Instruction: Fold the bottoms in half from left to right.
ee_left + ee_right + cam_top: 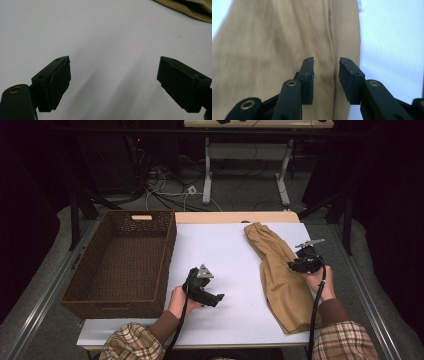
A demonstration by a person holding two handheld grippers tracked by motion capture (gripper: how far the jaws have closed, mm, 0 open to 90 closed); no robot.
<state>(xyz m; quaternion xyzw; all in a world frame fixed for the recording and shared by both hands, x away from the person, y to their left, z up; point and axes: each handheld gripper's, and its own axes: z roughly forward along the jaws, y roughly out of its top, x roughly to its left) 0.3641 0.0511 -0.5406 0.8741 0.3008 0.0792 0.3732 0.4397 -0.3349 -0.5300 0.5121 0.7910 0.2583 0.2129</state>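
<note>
The tan cloth (281,277) lay folded lengthwise on the right of the white table (225,250). The right gripper (298,266) hovered at its right edge — jaws slightly parted, nothing between them. The left gripper (220,299) rested mid-table, jaws wide and empty, beside the wicker basket (125,262).

Left gripper (113,82) at the bottom of the frame, jaws wide apart, nothing between them. White table (100,30) behind them with soft shadows. Corner of tan cloth (185,10) at the upper right edge, well apart from the jaws.
</note>
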